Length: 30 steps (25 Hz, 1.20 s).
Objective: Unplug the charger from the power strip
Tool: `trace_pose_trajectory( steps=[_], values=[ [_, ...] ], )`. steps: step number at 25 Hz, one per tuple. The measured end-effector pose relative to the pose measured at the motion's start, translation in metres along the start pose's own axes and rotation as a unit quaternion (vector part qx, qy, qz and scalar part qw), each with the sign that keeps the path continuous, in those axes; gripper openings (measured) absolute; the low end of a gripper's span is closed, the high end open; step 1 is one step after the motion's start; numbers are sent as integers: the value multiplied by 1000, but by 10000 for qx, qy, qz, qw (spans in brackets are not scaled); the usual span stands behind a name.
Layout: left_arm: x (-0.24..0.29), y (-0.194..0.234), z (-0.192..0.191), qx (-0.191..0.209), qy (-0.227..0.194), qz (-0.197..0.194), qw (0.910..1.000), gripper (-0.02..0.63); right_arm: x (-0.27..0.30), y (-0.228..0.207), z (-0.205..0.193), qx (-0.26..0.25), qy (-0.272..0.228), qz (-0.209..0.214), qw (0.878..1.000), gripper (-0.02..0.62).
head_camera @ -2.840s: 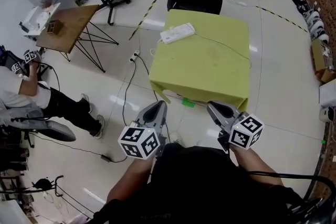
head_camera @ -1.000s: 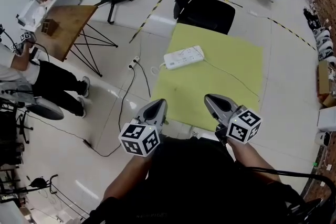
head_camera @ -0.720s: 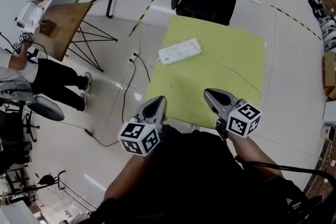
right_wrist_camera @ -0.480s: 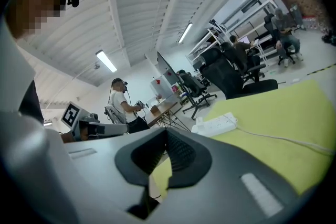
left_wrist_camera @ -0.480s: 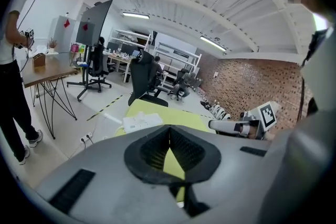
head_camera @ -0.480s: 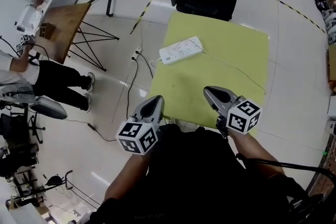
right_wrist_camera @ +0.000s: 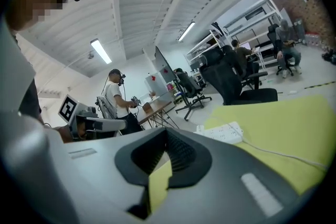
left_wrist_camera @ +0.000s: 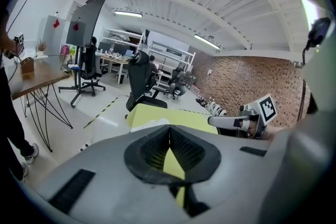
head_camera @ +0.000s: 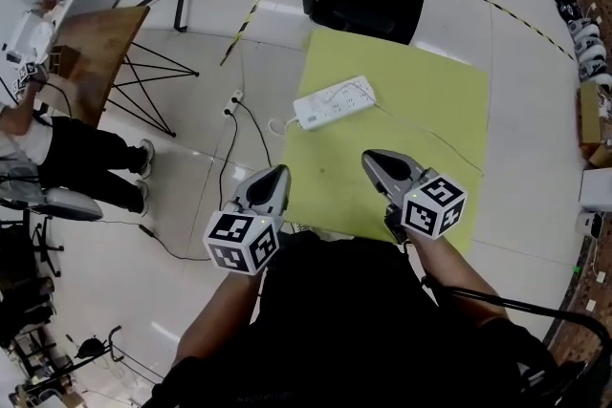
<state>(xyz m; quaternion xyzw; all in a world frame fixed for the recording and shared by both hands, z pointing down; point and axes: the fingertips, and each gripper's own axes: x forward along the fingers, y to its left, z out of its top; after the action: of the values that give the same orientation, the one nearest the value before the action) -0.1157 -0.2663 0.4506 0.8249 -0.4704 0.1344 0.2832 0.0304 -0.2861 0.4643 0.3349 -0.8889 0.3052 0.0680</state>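
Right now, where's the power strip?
In the head view the white power strip lies on the yellow-green table, in its far-left part near the left edge, just short of the black office chair.

A white power strip [head_camera: 333,102] lies flat and slanted near the far left corner of the yellow-green table [head_camera: 421,81], upper middle of the frame. A thin cable [head_camera: 430,137] trails right from it.

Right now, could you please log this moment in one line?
left gripper: shut, empty | right gripper: shut, empty | power strip: on table, untouched
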Motion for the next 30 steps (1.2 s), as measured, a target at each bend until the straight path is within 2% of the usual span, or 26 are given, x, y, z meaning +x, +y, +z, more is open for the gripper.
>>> trace_pose_trajectory(
  steps=[11, 15, 19, 22, 30],
  values=[
    [33, 78, -3, -339, 233, -526, 9978, 5, 61, -15, -6, 101, 542, -795, 9953, 6],
    [46, 90, -7, -313, 387, -828, 9953, 6, 79, -20, -9, 74, 805, -990, 9918, 29],
    [53, 103, -10, -381, 477, -954, 9936, 5, 100, -38, -25, 69, 1243, -1166, 9853, 88],
    [53, 109, -18, -423, 609, -1031, 9919, 5, 113, -59, -40, 110, 1532, -1383, 9784, 110],
    [61, 119, -37, -386, 907, -1318, 9864, 5, 145, -102, -53, 150, 1767, -1838, 9668, 139]
  ],
)
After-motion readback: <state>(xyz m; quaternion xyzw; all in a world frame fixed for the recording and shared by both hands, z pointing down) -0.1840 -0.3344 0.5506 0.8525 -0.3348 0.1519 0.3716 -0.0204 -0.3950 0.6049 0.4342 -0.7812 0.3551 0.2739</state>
